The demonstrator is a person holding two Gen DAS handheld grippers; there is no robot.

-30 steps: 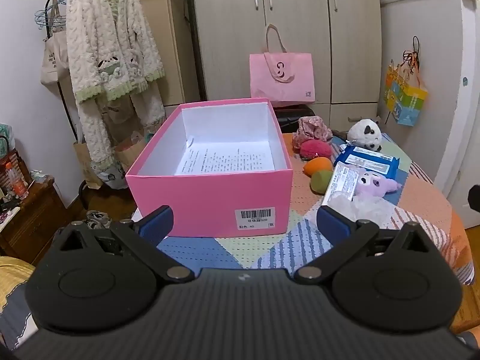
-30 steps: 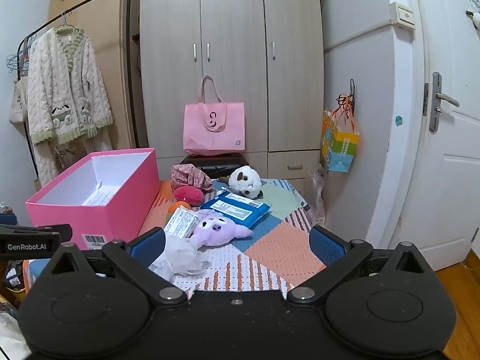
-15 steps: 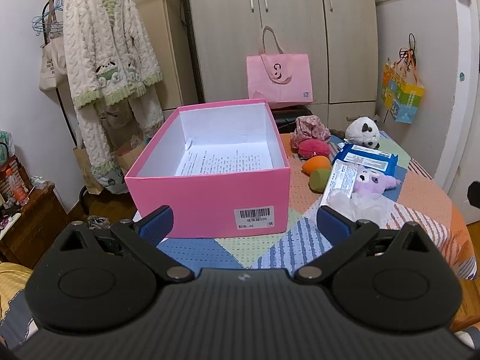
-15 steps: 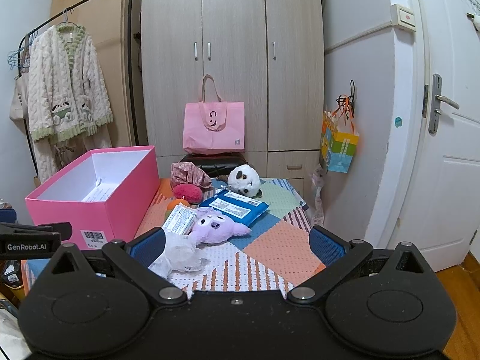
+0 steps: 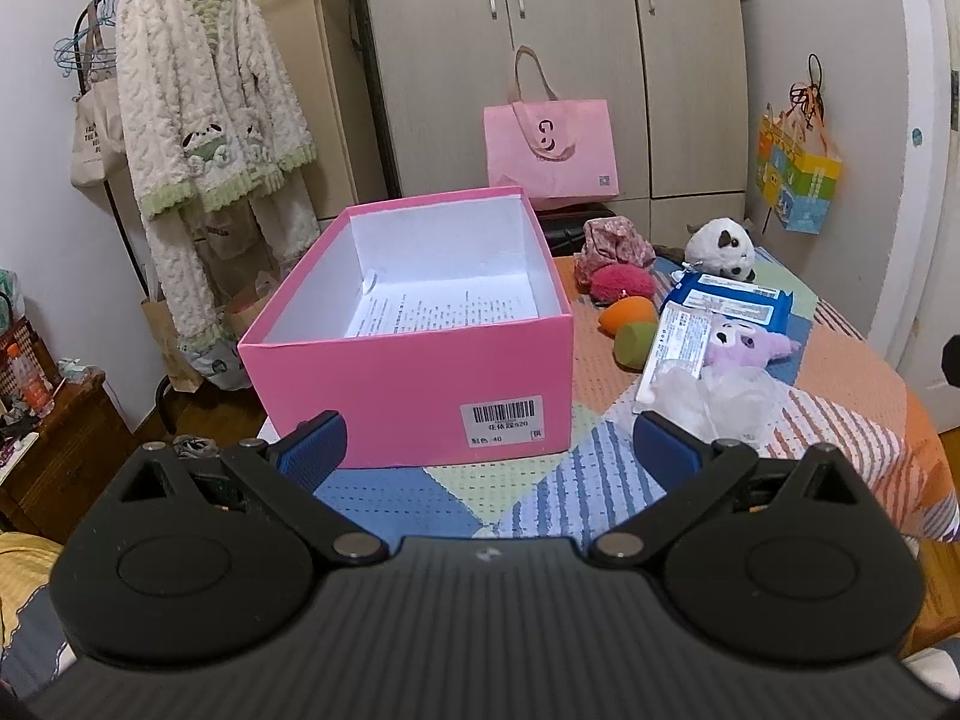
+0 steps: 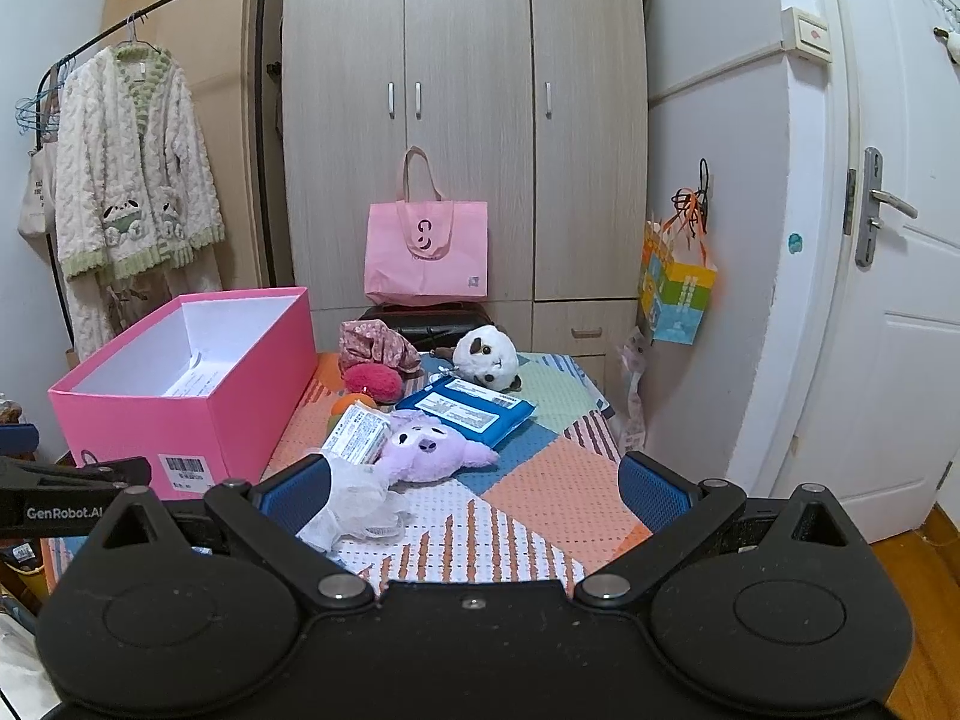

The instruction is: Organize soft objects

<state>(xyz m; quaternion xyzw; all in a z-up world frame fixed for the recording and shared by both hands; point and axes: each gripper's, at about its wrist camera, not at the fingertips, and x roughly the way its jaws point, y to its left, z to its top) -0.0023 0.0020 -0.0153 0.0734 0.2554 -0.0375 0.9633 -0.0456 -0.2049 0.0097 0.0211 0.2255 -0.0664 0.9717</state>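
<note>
1. Both claws are spread wide and hold nothing: the left claw (image 5: 489,447) hangs before the near wall of the pink box (image 5: 414,396), and the right claw (image 6: 474,489) hangs over the near edge of the counter (image 6: 540,516), short of the pile.
2. The soft things lie right of the box, none in it yet: a white mesh puff (image 6: 354,501) nearest, a purple plush (image 6: 429,450), a panda plush (image 6: 486,357), a red pouf (image 6: 372,381), a floral cloth (image 6: 375,345), and orange and green sponges (image 5: 630,327). The box holds only a printed sheet (image 5: 444,309).
3. Likely slip: the puff touches the plush and a white packet (image 6: 357,435), so a wide closing could pinch two things at once or drag the packet along.
4. The puff is limp and lacy; a shallow pinch may catch only a frill and let it fall on the way over.
5. The plush lies partly on a blue pack (image 6: 468,411); pulling it sideways could shove the pack toward the counter's edge.
6. The box wall stands high; a low carry could knock it, and being nearly empty it would probably slide.
7. The left claw sits near the box and could cross the right one's path.
8. Around: a pink bag (image 6: 426,255) before the wardrobe (image 6: 468,120), a robe (image 5: 204,126) on a rack, a door (image 6: 894,300).
</note>
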